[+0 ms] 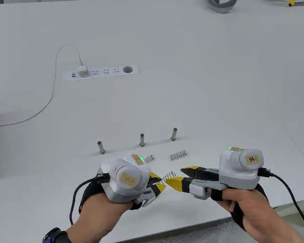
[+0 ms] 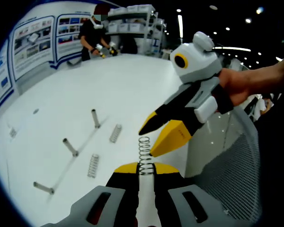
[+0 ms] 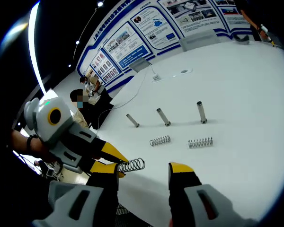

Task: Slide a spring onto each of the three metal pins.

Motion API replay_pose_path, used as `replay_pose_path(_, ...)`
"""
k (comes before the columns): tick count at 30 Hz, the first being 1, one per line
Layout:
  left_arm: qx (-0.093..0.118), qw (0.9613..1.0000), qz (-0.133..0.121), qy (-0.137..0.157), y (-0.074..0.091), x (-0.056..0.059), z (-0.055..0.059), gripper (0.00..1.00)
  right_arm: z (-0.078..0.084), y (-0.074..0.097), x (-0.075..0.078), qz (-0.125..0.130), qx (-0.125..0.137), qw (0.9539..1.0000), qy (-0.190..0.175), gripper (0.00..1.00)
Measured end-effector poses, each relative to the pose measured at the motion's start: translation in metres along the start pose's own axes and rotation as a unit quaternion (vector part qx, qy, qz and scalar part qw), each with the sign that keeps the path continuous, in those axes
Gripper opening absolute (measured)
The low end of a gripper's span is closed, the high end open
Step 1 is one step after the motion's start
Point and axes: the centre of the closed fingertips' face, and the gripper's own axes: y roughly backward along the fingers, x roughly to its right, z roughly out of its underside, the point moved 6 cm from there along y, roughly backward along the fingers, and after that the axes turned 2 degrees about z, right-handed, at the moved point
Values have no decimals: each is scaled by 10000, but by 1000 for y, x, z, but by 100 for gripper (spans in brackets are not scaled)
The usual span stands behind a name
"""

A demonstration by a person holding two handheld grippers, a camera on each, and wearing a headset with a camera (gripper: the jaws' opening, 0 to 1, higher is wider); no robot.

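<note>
Head view, surroundings: a white power strip (image 1: 100, 72) with a white cable (image 1: 53, 88) plugged in lies on the white workbench (image 1: 218, 91), well beyond both pairs of jaws. A grey tape roll (image 1: 222, 4) sits at the far edge.
Between jaws and pins: two loose coiled wire springs (image 1: 178, 155) lie flat on the bench, just ahead of the jaw tips and short of the pin row.
Pins: three short grey metal pins (image 1: 142, 139) stand upright in a spaced row beyond the loose springs, each one bare.
Left gripper (image 2: 145, 169): gripped in a black-gloved hand low over the near edge of the bench, it points across toward the other gripper. Its yellow-tipped jaws are pinched tight on one end of a thin silver coil spring (image 2: 144, 150).
Right gripper (image 3: 142, 169): held in the other gloved hand, nose to nose with the left one. Its jaws stand wide apart and grip nothing.
Held spring: it juts straight out from the left jaws, clear of the bench. Its free end reaches into the gap of the right jaws, nearer one tip; whether it touches cannot be told.
Backdrop: blue-and-white display boards (image 3: 151, 28) line the wall behind the bench.
</note>
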Motion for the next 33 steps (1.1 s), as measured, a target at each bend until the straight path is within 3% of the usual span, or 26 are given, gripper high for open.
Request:
replay_pose_path(4, -13, 10000, 59, -62, -1, 3, -1, 10, 0, -1, -3, -105, 8, 9999, -96, 39)
replay_pose_path(8, -14, 9999, 72, -92, -1, 3, -2, 10, 0, -2, -7, -222, 21, 9995, -211, 29)
replay_pose_path(18, -21, 9999, 28, -138, 6, 1, 0, 10, -4, -7, -17, -450, -42, 9985, -306, 24)
replay_pose_path(33, 31, 9996, -126, -239, 25, -16, 4, 10, -30, -17, -42, -888, -182, 9959, 53, 21)
